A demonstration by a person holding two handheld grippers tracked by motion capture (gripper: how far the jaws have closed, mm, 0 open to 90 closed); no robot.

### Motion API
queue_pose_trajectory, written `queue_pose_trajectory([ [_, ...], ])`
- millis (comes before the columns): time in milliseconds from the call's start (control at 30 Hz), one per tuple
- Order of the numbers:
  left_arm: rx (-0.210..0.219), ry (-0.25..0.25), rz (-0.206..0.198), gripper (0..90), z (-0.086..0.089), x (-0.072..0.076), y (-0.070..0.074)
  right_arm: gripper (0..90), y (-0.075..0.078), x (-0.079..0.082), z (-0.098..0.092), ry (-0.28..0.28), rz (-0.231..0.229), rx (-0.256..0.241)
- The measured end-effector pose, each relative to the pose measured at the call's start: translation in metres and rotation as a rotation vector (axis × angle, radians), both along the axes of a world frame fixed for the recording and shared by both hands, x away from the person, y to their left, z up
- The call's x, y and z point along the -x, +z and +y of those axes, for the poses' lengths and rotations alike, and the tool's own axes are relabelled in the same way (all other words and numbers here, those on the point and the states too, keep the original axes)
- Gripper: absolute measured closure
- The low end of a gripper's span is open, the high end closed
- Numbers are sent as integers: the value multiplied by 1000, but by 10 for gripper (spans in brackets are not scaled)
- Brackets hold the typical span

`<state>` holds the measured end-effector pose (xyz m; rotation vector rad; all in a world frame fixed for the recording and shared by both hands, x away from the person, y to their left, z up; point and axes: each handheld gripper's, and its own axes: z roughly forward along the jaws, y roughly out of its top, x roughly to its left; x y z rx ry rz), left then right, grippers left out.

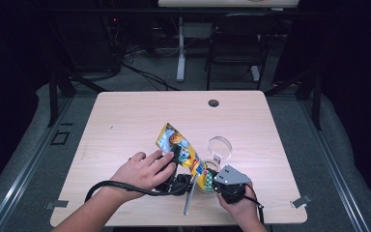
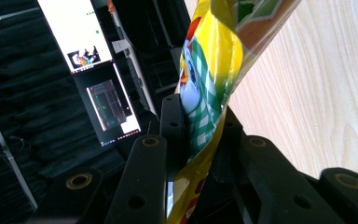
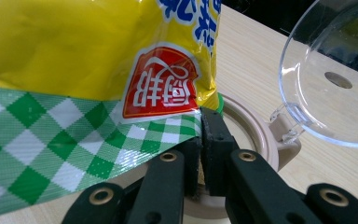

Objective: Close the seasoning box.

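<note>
While both hands worked near the six o'clock edge of the worktop (image 1: 125, 121), I had the left tool (image 1: 176, 155) clamped on the yellow snack bag (image 1: 181, 150), which stood tilted in the air with its top leaning toward ten o'clock. Seen through the left gripper view, that bag (image 2: 209, 60) ran up between the two black jaws, pinched at its green-checked seam, with the pale wood to the right. My left hand (image 1: 142, 170) lay over the tool body, and its black cable looped back toward seven o'clock. The right tool (image 1: 211, 184) sat just at four o'clock of the left one, under its grey three-cornered plate, with my right hand (image 1: 239, 205) behind it. Through the right gripper view the jaws were closed on the bag's lower corner (image 3: 98, 93), right at the checked band beneath a red label. Directly under that corner stood a round beige container (image 3: 256, 140), its rim touching the worktop. A clear hinged lid (image 3: 326, 79) rose from the container's far side, swung open toward one o'clock; from above the lid (image 1: 220, 147) showed as a clear ring just at three o'clock of the bag. A small dark grommet hole (image 1: 213, 103) sat near the twelve o'clock edge, well apart from everything else.
</note>
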<state>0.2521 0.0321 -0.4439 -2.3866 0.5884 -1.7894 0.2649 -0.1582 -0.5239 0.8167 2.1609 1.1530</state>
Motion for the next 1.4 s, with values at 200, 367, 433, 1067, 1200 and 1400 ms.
queue_pose_trajectory([
  [200, 10, 1, 8, 795, 0, 0, 0, 869, 0, 0, 0, -1, 0, -5],
  [367, 7, 3, 3, 795, -1, 1, 0, 869, 0, 0, 0, 0, 1, -5],
  [433, 8, 5, 3, 795, -1, 1, 0, 869, 0, 0, 0, 0, 1, -5],
  [1067, 4, -8, 6, 800, -3, 0, 3, 869, 0, 0, 0, -2, 5, -10],
  [1200, 10, -6, 9, 801, -3, 0, 2, 869, 0, 0, 0, -2, 5, -10],
  [1400, 13, -8, 6, 801, -4, 0, 3, 869, 0, 0, 0, -1, 5, -11],
])
